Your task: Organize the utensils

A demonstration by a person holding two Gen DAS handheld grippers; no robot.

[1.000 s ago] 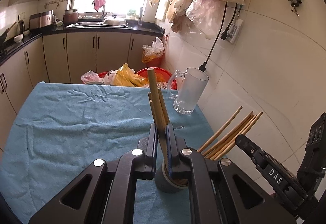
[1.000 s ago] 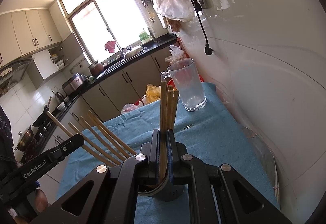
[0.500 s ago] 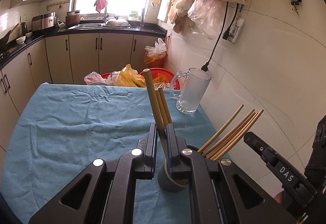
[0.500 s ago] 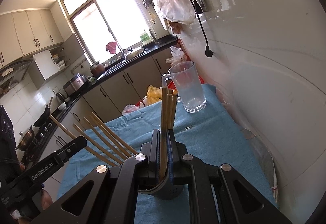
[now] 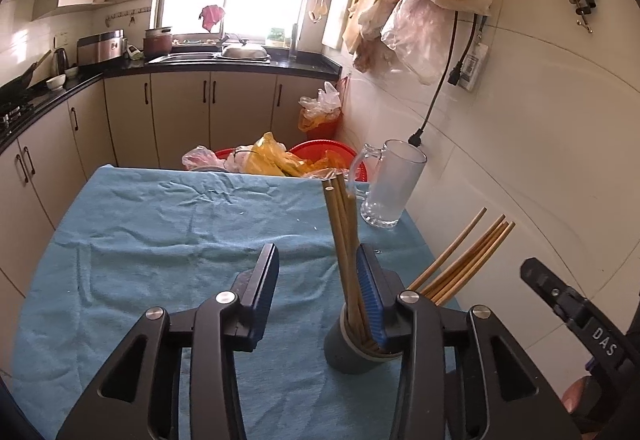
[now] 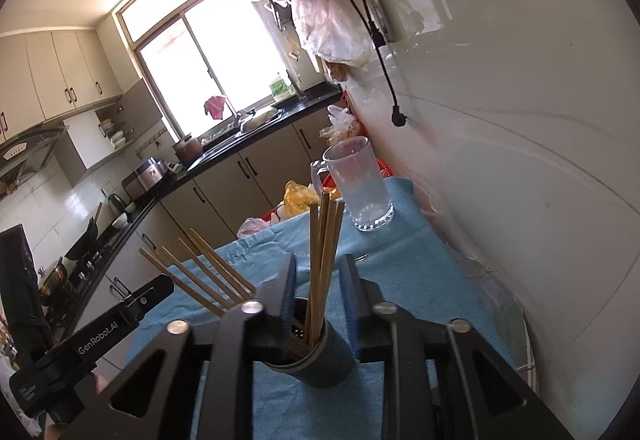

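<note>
Bamboo chopsticks [image 5: 344, 240], near-upright in grey holder cup [image 5: 352, 344], standing between parted, empty right gripper [image 6: 318, 288]; left gripper [image 5: 316, 288] likewise released, chopsticks against its right finger.

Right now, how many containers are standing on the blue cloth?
2. The gray holder, full of chopsticks, is nearest the cameras. The glass mug is at the far edge of the blue cloth, beside the wall. The gripper bodies may hide others.
</note>
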